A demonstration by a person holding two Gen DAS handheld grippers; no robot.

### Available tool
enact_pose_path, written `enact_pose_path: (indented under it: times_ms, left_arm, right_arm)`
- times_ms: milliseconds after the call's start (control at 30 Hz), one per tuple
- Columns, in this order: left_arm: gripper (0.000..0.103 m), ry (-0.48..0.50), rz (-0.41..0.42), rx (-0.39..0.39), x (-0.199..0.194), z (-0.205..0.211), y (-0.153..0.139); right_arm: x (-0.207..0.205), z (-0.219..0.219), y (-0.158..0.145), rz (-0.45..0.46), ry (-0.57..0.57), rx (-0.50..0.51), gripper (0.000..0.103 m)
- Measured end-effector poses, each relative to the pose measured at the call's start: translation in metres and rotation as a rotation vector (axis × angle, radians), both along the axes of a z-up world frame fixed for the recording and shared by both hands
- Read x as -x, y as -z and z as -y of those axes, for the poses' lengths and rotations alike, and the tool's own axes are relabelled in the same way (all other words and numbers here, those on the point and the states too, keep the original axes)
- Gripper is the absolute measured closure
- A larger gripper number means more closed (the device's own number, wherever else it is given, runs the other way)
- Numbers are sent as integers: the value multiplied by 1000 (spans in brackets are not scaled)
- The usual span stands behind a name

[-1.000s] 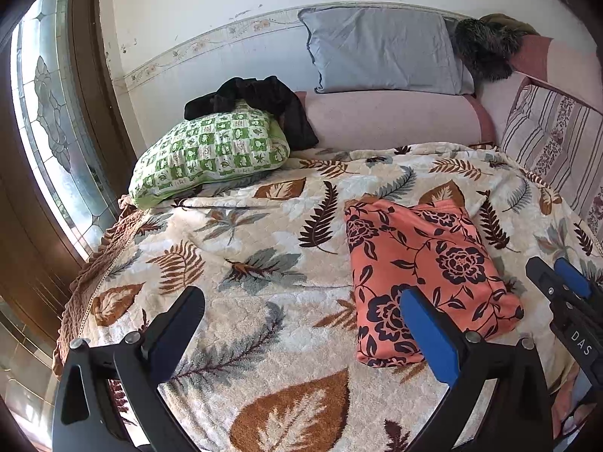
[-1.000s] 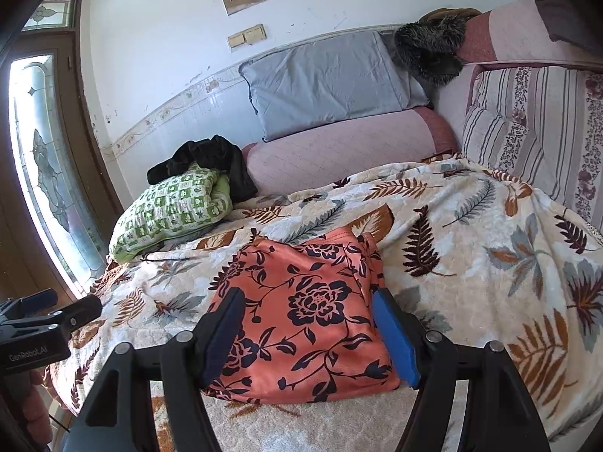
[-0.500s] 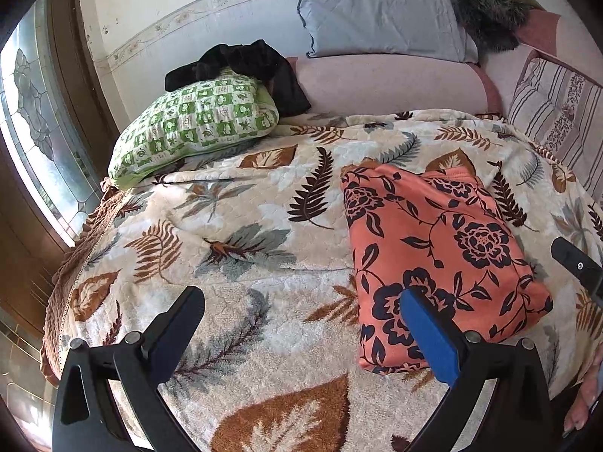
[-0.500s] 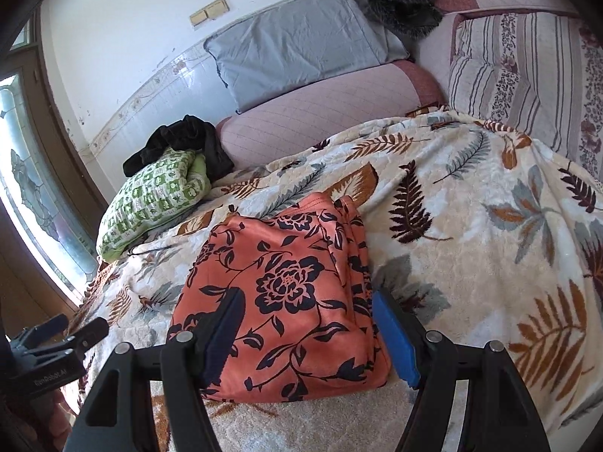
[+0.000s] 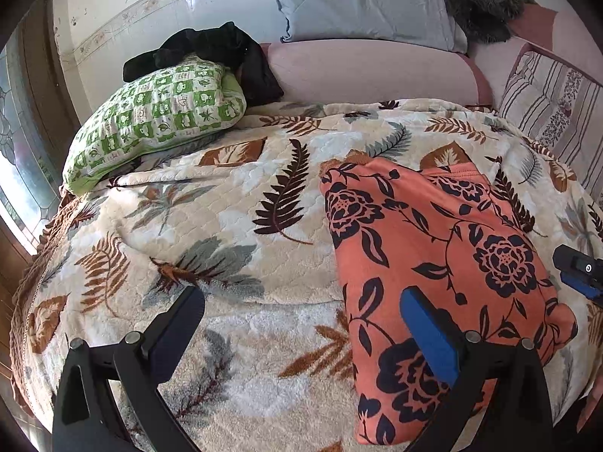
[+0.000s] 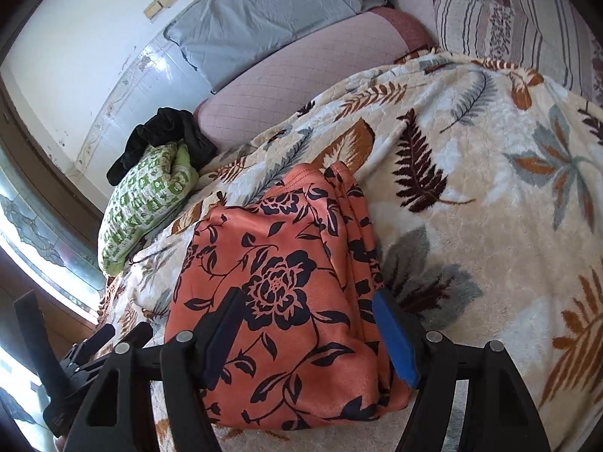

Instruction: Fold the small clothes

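The cloth is an orange garment printed with dark navy roses and leafy vines, folded into a rough rectangle of several layers. In the right wrist view its stacked edges show as ridges along the right side, and the fabric has a slight sheen. It lies on the bed, lower right of the left wrist frame and lower centre of the right wrist frame. Its near edge is hidden behind the fingers in both views, so how the bottom hem lies cannot be made out.

The right gripper hangs over the cloth with its fingers spread wide, one dark, one blue, straddling the near part of the cloth; whether the pads touch it cannot be told. The left gripper also stands wide, its blue finger over the cloth's left half and its dark finger over bare blanket.

The blanket is a plush, quilted cream fleece with brown, grey and dark fern leaves. A green checked pillow sits at upper left with a black garment draped on it. Behind are a pink bolster, a grey pillow and a striped cushion, cut off at the right edge.
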State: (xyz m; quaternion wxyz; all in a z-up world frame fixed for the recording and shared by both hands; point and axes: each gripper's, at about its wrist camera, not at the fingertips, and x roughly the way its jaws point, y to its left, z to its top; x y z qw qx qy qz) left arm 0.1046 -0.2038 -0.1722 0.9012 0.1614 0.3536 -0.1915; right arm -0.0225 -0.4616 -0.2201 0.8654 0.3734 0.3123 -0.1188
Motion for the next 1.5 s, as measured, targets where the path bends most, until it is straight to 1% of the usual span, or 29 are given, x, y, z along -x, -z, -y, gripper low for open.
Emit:
enact_pose_path:
  times_ms: [67,233,433,533,733,1033,1100,1167,1233,1267,1300,1333,1367,1400,1433,1467,1500]
  left_arm:
    - [0,-2,-6,12,-8,2,4]
    - [0,-9,-39,13,-22,6,19]
    - [0,13,-54,35,-30,10,22]
    - [0,29,-63,45,-33,13,22]
    - [0,58,-70,49,-36,18,22]
    - [0,68,-76,53,-39,24,22]
    - [0,70,-79,54,-39,25,22]
    - [0,70,-81,56,-39,26,22]
    - [0,71,-82,58,-39,27,22]
    - [0,69,-84,59,-40,28,22]
    - [0,65,-88,61,-41,28,22]
    - [0,62,-94,63,-43,28,23]
    - [0,60,-102,64,-44,28,26]
    - [0,58,-113,62,-47,28,29]
    - [0,54,-131,57,-49,28,33]
    - [0,48,-154,55,-53,27,37]
    - [0,41,-180,69,-56,25,40]
  right_arm:
    - [-8,3,4,-14,-5,-17,30]
    - [-36,16,6,-19,-17,5,30]
    - [-62,29,15,-49,-28,-3,30]
    - [-65,32,18,-48,-36,-25,30]
    - [-67,38,19,-47,-31,-36,30]
    - [-69,37,17,-31,-36,-42,30]
    - [-67,36,13,-12,-29,-37,30]
    - [-63,31,5,45,-47,-17,30]
    - [-62,20,-7,111,-103,24,33]
    - [-64,13,-12,130,-133,53,40]
    - [-67,7,-13,127,-165,68,51]
    - [-73,2,-9,99,-194,61,54]
    - [-80,0,-1,50,-209,43,55]
    - [-89,0,11,-23,-214,21,58]
    - [-95,1,26,-90,-225,-13,63]
    - [-98,4,33,-117,-223,-37,68]
    - [-98,7,32,-103,-217,-54,67]
